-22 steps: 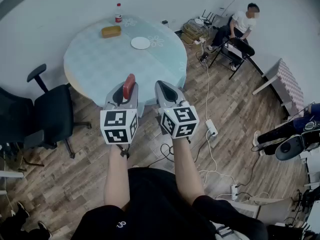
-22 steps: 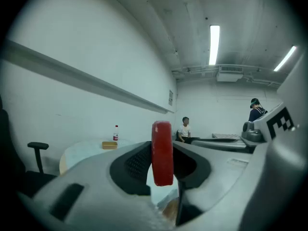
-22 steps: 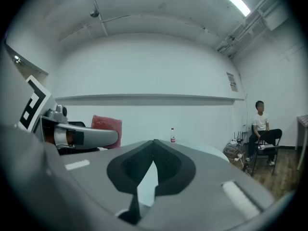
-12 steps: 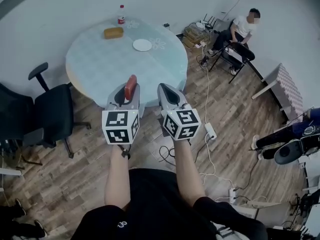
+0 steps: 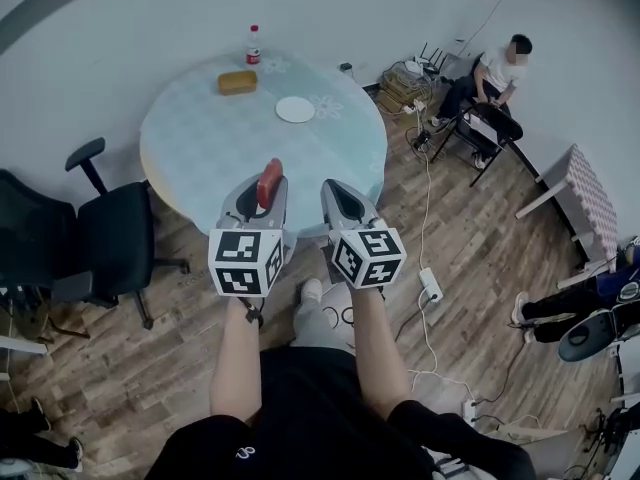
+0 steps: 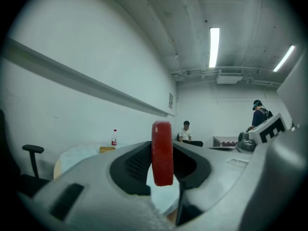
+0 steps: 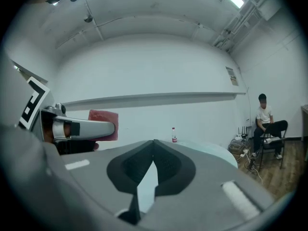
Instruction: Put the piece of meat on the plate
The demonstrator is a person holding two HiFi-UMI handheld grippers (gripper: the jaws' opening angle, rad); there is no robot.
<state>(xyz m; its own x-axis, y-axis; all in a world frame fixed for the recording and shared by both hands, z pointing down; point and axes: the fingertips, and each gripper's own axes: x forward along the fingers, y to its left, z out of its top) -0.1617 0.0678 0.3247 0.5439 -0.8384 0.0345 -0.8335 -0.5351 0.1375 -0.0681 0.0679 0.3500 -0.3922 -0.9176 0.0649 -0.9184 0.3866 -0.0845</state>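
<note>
My left gripper (image 5: 265, 190) is shut on a red slab of meat (image 5: 268, 183), held on edge at the near rim of the round table (image 5: 200, 138). In the left gripper view the meat (image 6: 162, 153) stands upright between the two pads. From the right gripper view the meat (image 7: 103, 124) shows as a pink-red square behind the left gripper's jaws. My right gripper (image 5: 335, 196) hangs beside the left one, shut with nothing in it (image 7: 153, 148). A white plate (image 5: 295, 109) lies far across the table, well beyond both grippers.
A yellow-brown block (image 5: 237, 82) and a red-capped bottle (image 5: 253, 44) stand at the table's far side. A black office chair (image 5: 95, 238) stands left of the table. A seated person (image 5: 490, 83) is at the back right, with cables and a power strip (image 5: 431, 284) on the wooden floor.
Both grippers and the meat have drifted slightly forward and right toward the table; the table now sits nearer and lower in the head view. The grip on the meat is unchanged.
</note>
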